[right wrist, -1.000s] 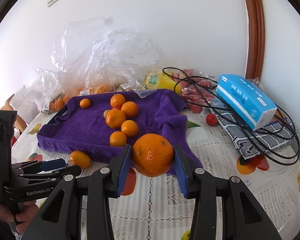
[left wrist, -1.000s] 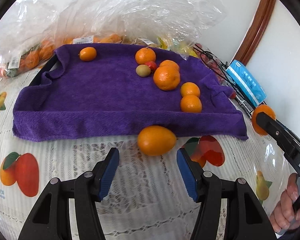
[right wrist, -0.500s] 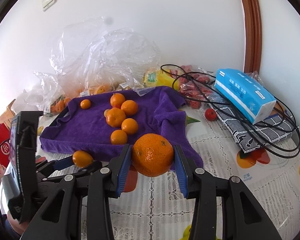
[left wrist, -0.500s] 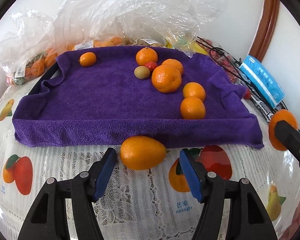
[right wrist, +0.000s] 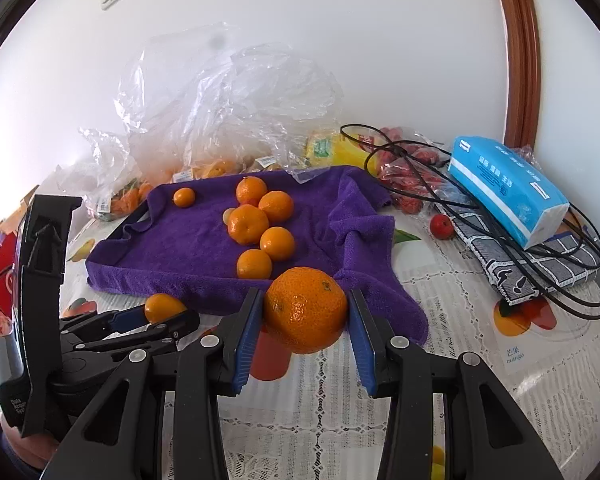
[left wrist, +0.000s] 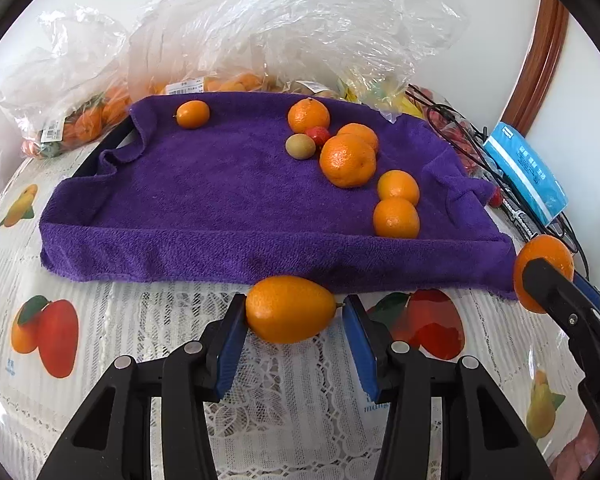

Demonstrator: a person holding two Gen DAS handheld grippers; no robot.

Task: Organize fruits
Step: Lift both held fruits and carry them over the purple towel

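Observation:
An oval orange fruit (left wrist: 288, 308) lies on the lace tablecloth just in front of the purple towel (left wrist: 220, 184). My left gripper (left wrist: 294, 316) straddles it with its jaws closing. The left pad touches the fruit and the right pad stands just off its pointed end. My right gripper (right wrist: 304, 320) is shut on a round mandarin (right wrist: 306, 310), held above the cloth near the towel's right corner. That mandarin (left wrist: 540, 252) also shows at the right edge of the left wrist view. Several oranges, a small greenish fruit (left wrist: 300, 146) and a red fruit (left wrist: 317, 134) rest on the towel.
Clear plastic bags of fruit (left wrist: 260, 40) pile up behind the towel. To the right lie a blue tissue pack (right wrist: 508, 190), black cables (right wrist: 500, 240), a patterned cloth (right wrist: 540, 276), a bag of red fruit (right wrist: 408, 176) and a loose red fruit (right wrist: 442, 226).
My left gripper has moved forward until the oval fruit sits between its pads, and the jaws have narrowed around it. The right gripper has kept still with its mandarin.

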